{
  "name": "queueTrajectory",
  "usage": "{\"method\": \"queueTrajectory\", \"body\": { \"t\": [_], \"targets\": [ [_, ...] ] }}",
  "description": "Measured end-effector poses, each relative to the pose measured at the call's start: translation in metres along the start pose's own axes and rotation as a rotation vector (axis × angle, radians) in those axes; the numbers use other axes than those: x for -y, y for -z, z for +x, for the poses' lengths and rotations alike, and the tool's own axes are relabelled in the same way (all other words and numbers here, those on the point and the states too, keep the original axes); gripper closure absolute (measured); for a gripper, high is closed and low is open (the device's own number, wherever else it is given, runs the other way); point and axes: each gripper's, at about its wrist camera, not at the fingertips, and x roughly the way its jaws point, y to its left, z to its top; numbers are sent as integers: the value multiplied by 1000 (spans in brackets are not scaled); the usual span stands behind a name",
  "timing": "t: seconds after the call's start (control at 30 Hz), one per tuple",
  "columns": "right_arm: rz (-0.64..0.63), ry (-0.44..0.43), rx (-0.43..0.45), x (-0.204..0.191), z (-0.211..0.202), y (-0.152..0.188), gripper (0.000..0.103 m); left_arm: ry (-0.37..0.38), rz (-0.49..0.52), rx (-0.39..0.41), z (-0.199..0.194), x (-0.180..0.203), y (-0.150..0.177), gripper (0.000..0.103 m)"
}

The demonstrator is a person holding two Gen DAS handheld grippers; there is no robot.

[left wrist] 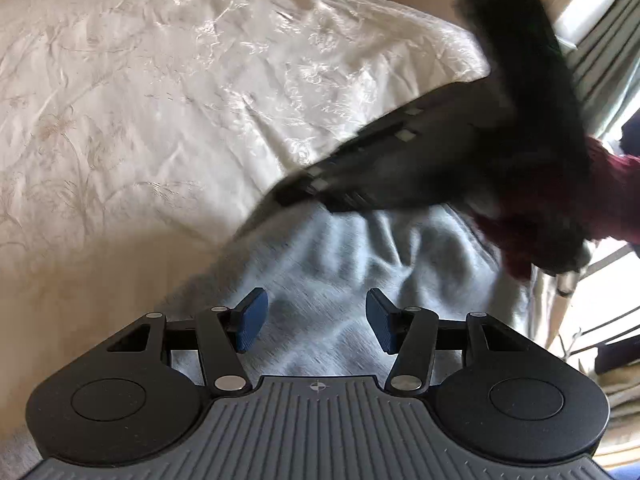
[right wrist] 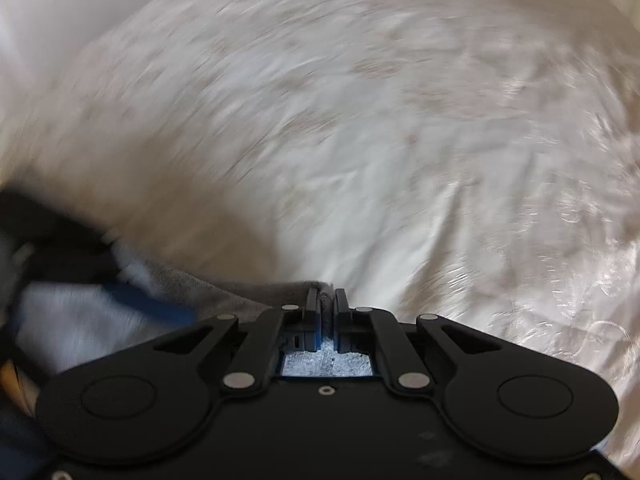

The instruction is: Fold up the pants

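Note:
Light grey pants (left wrist: 340, 264) lie rumpled on a cream bedspread (left wrist: 160, 100). My left gripper (left wrist: 316, 320) hovers over them, open, its blue pads (left wrist: 252, 320) well apart with nothing pinched between them. The right gripper (left wrist: 400, 160) shows in the left wrist view as a dark blurred shape at the pants' far edge, held by a hand in a dark red sleeve (left wrist: 600, 200). In the right wrist view the right gripper (right wrist: 328, 300) is shut on a fold at the edge of the pants (right wrist: 224, 296). The left gripper (right wrist: 132, 292) is a blur at the left.
The embroidered bedspread (right wrist: 360, 140) stretches far ahead and to the right in the right wrist view. A window with curtains (left wrist: 600, 60) stands beyond the bed's edge at the right of the left wrist view.

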Motion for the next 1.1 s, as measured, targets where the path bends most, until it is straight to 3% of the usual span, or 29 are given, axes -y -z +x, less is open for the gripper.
{"method": "queueTrajectory", "body": {
  "t": [0.1, 0.23, 0.33, 0.43, 0.57, 0.67, 0.8, 0.9, 1.0, 1.1],
  "targets": [
    [-4, 2, -23, 3, 18, -3, 97, -37, -12, -52, 15, -4, 10, 50],
    [17, 32, -59, 9, 47, -7, 97, -56, -111, -173, 43, -24, 28, 50],
    [148, 86, 17, 27, 43, -15, 91, -61, -87, -183, 41, -23, 28, 50],
    [254, 86, 114, 42, 9, -13, 88, -53, -67, -133, 30, -16, 14, 50],
    [214, 117, 128, 35, -27, 14, 88, -27, -78, -67, 34, -12, -13, 49],
    [209, 142, 93, 24, -41, 44, 88, -48, -94, -44, 48, -15, -30, 49],
    [233, 253, -5, 20, -42, 96, 88, -203, -162, -112, 83, -29, -42, 50],
    [312, 347, -70, 32, -41, 131, 103, -235, -165, -120, 84, -26, -46, 50],
    [322, 362, -24, 25, -59, 135, 98, -270, -112, -85, 74, -12, -51, 49],
    [301, 333, 76, 17, -72, 129, 91, -212, -77, -41, 73, -2, -54, 49]
  ]
}}
